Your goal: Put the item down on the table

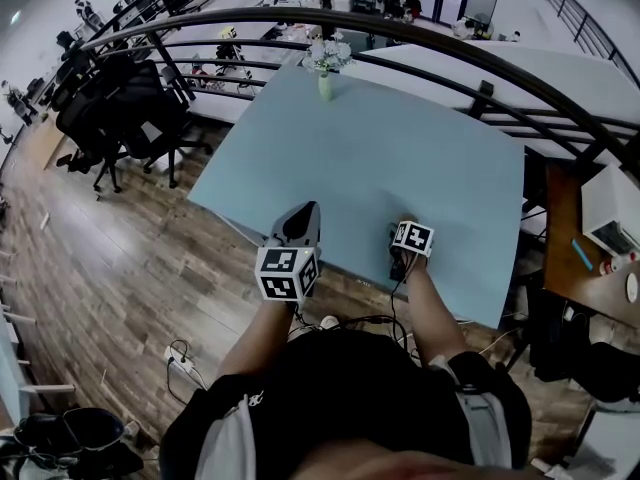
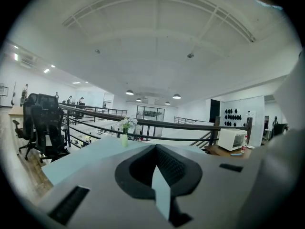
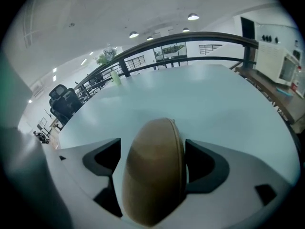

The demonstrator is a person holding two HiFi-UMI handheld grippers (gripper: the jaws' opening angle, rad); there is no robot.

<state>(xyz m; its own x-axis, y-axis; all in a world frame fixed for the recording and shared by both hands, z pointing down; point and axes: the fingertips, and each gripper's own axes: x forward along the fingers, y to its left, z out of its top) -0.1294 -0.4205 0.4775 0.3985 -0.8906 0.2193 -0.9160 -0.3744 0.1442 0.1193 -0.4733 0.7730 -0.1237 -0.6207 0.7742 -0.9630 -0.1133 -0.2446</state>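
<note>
Item (image 3: 153, 175) is clamped in my right tool (image 3: 153, 149): a smooth brown oval body with a thin seam running down its right side, standing on edge between the two jaws, which press on it from left and right. In the right gripper view it fills the gap completely and hides the table just in front of it. From the head view I see this tool over the near right part of the light blue table (image 1: 400, 148), close to the near edge. The item itself is hidden there under the marker cube, so I cannot tell whether it touches the surface.

My left tool (image 1: 303, 218) is over the near edge of the table, to the left of the right one and well apart from it. In the left gripper view its jaws are brought together at the tips, with nothing between the dark pads.

At the far edge of the table stands a small green vase with white flowers (image 1: 326, 68), upright. A dark curved railing (image 1: 430, 38) runs behind it. Black office chairs (image 1: 120, 118) stand on the wooden floor (image 1: 120, 268) to the left. A white box-shaped appliance (image 1: 612, 208) sits on a brown side desk (image 1: 565, 258) to the right.
</note>
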